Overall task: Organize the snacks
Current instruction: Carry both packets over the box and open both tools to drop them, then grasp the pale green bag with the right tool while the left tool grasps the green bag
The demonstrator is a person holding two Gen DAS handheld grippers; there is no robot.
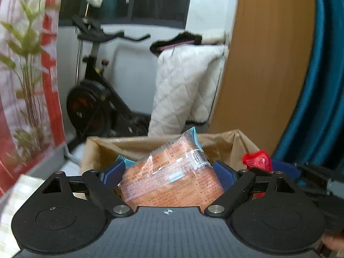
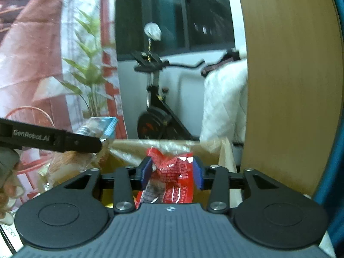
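My left gripper (image 1: pixel 169 172) is shut on an orange snack packet (image 1: pixel 172 178) with blue ends, held just in front of a brown cardboard box (image 1: pixel 215 146). My right gripper (image 2: pixel 172 172) is shut on a crumpled red snack packet (image 2: pixel 172 172), held over the same box (image 2: pixel 133 148). The red packet shows in the left wrist view (image 1: pixel 258 160) to the right. The left gripper's arm and its orange packet (image 2: pixel 96 129) show at the left of the right wrist view. The box's inside is mostly hidden.
A black exercise bike (image 1: pixel 94 99) stands behind the box beside a white quilted cover (image 1: pixel 185 86). A wooden panel (image 1: pixel 268 64) and a blue curtain (image 1: pixel 322 86) rise on the right. A red and white hanging with a plant (image 1: pixel 28 64) is on the left.
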